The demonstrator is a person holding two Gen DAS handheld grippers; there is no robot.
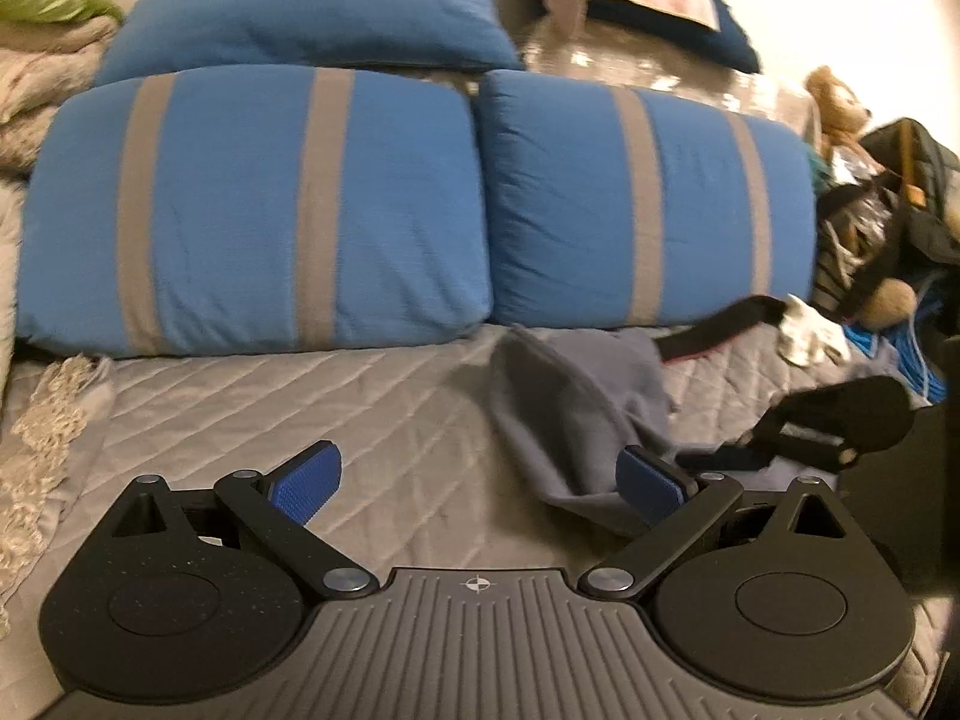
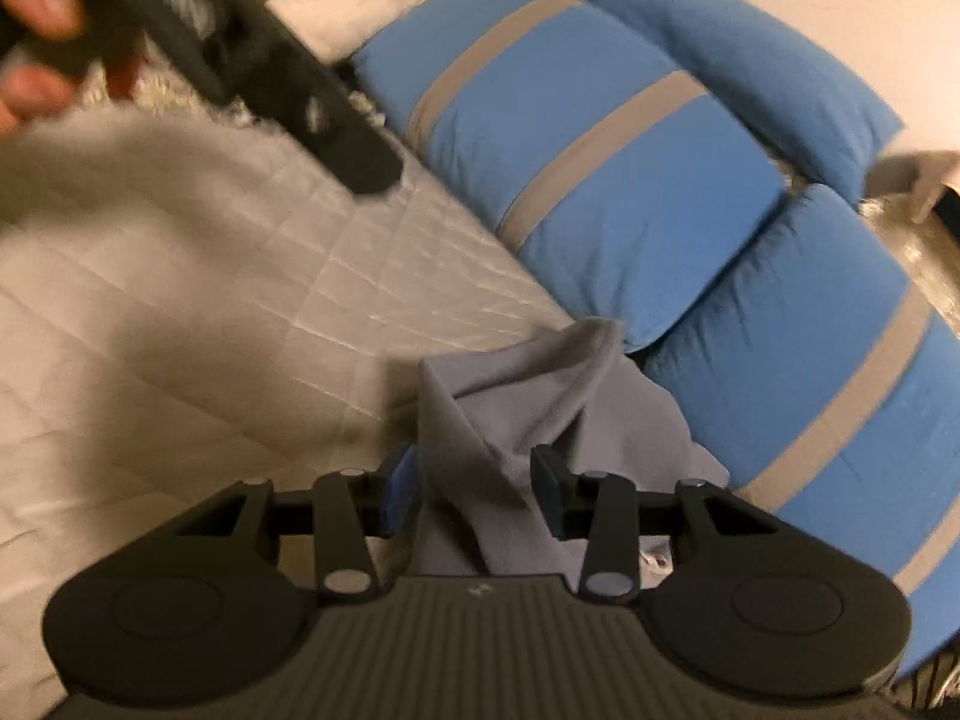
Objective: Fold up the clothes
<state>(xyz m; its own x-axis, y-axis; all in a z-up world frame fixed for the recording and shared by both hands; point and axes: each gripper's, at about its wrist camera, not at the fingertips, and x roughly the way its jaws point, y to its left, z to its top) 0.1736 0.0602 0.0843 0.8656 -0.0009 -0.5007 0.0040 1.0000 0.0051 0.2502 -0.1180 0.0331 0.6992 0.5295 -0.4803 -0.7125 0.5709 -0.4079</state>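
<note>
A grey-blue garment (image 1: 576, 414) lies crumpled on the quilted bed, in front of the right striped pillow. My left gripper (image 1: 480, 489) is wide open and empty; its right pad (image 1: 651, 486) is at the garment's near edge. The right gripper shows in the left wrist view (image 1: 840, 426) as a dark shape at the garment's right side. In the right wrist view the garment (image 2: 510, 420) bunches up between the two fingers of my right gripper (image 2: 474, 495), which stand partly closed around the cloth. The left gripper (image 2: 270, 78) shows there at upper left, blurred, with the hand.
Two blue pillows with grey stripes (image 1: 258, 210) (image 1: 648, 192) lie across the bed's head, a plain blue pillow (image 1: 312, 18) behind them. A fringed cream blanket (image 1: 42, 420) lies at the left. Dark bags, a teddy bear (image 1: 834, 102) and loose clothes pile at the right. The grey quilt (image 1: 270, 408) covers the bed.
</note>
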